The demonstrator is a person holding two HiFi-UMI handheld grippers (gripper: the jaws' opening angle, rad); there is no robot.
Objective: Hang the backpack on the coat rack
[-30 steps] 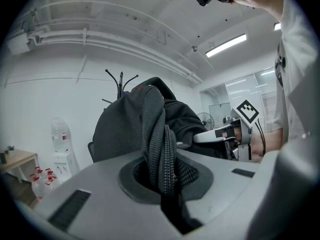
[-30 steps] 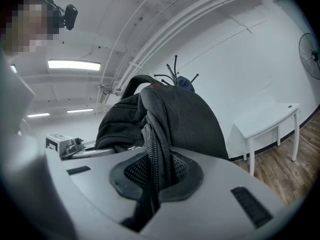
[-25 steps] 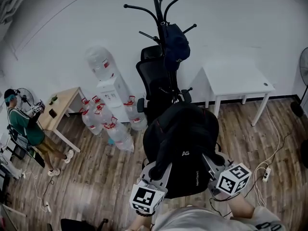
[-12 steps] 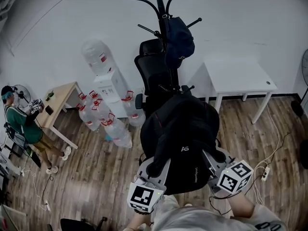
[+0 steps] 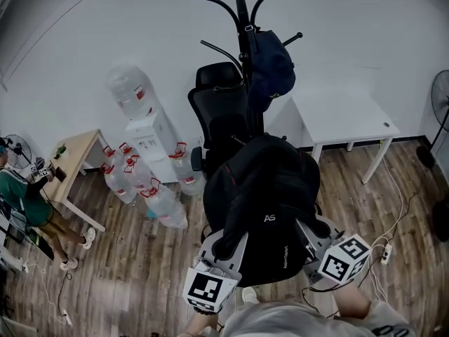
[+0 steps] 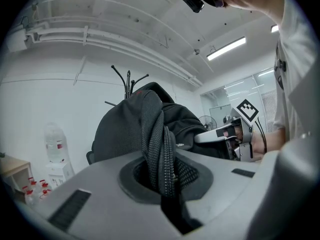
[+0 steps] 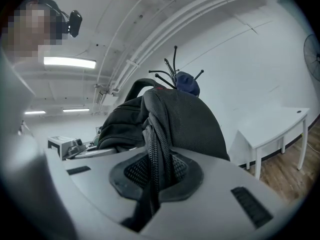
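One backpack [image 5: 263, 188], one coat rack [image 5: 243, 12]

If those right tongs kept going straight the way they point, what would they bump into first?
Likely the black office chair, with the held backpack hitting first; the coat rack stands just behind, though depth is unclear.

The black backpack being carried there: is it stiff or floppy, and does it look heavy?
Probably floppy: the backpack sags, its fabric bunching where the left claw and right claw pinch it. Perhaps not empty: it bulges rounded, and both claws carry it.
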